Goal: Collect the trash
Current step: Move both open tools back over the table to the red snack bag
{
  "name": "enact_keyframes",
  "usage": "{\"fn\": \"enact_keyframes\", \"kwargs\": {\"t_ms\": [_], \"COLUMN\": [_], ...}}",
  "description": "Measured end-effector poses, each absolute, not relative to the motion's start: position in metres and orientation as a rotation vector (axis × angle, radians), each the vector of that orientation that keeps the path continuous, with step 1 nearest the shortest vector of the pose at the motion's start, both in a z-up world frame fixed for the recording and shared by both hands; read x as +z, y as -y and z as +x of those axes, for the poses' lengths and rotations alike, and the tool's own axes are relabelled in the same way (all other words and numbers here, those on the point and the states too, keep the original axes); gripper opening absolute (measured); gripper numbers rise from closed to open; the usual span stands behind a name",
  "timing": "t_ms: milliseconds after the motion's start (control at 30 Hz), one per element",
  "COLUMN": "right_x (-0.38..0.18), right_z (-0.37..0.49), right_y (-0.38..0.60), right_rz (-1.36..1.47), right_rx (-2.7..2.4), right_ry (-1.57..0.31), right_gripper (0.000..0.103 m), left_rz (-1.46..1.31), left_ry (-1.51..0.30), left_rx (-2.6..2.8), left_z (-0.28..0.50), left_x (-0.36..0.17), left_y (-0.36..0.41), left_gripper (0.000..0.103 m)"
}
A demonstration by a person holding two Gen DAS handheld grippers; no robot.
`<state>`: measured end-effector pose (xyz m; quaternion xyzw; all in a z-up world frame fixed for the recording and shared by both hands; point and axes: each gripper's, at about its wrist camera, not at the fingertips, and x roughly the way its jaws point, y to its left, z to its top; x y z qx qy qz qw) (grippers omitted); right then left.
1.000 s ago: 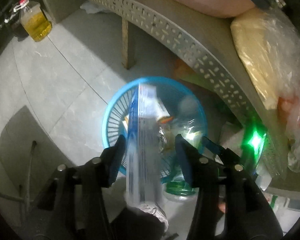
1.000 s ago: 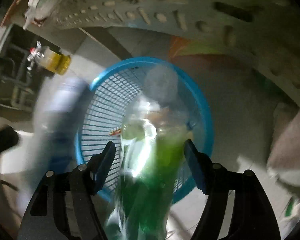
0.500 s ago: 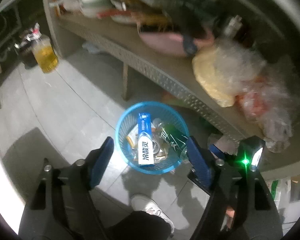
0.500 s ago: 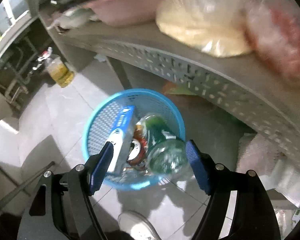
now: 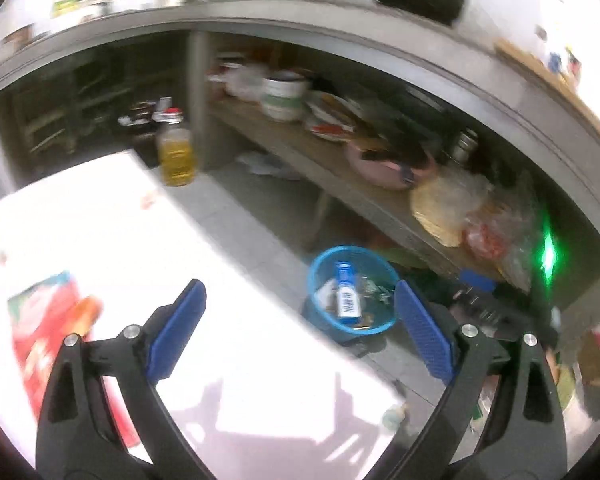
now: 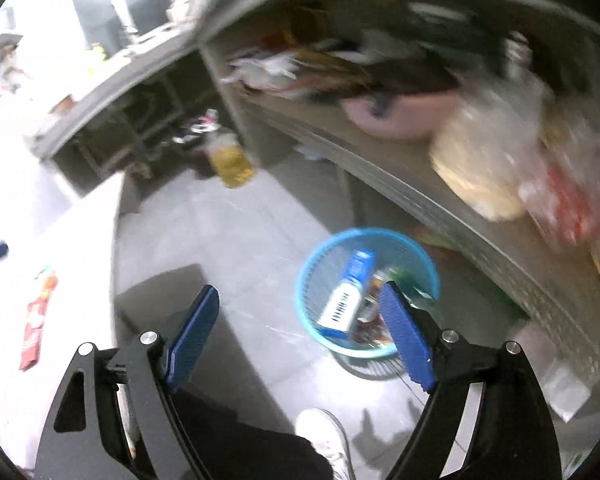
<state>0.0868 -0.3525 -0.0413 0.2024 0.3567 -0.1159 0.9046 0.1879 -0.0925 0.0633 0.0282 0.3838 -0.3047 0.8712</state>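
Note:
A blue mesh basket (image 5: 320, 272) (image 6: 312, 276) stands on the grey floor below a shelf. Inside it lie a blue and white carton (image 5: 347, 295) (image 6: 346, 296), a green bottle (image 6: 410, 284) and other scraps. My left gripper (image 5: 298, 294), high above a white table (image 5: 112, 236), has its jaws opening with nothing between them. A red snack wrapper (image 5: 44, 336) (image 6: 34, 324) lies on that table at the left. My right gripper (image 6: 298, 300), above the floor beside the basket, has its jaws opening and is empty too.
A bottle of yellow oil (image 5: 176, 152) (image 6: 232, 160) stands on the floor by a post. The low shelf (image 5: 340, 176) holds bowls, a pink basin (image 6: 396, 116) and plastic bags (image 6: 488, 160). A person's white shoe (image 6: 324, 432) and dark trouser leg are below the right gripper.
Both grippers let go of the carton and the green bottle, which dropped into the basket. Both rose and pulled back, so the basket looks small and the white table has come into view.

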Motion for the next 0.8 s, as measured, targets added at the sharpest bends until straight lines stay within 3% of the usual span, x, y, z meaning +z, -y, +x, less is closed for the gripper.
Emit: {"fn": "enact_keyframes", "kwargs": {"t_ms": [167,467,800], "right_x": [-0.004,0.032,-0.007], "right_z": [0.119,0.204,0.293], "right_y": [0.305,0.174,0.035], "right_rz": [0.365,0.249,-0.037], "right_rx": [-0.029,0.366,0.565], "right_ry": [-0.72,-0.781,-0.876], "right_gripper": [0.08,0.08,0.08], "left_rz": [-0.011,-0.059,-0.099], "left_ry": [-0.779,-0.744,-0.833], "left_rx": [-0.435,-0.192,-0.101], "left_z": [0.162,0.147,0.157], "left_x": [0.061,0.047,0.015], "left_y": [0.004,-0.084,-0.123], "left_gripper": [0.091,0.091,0.088]}}
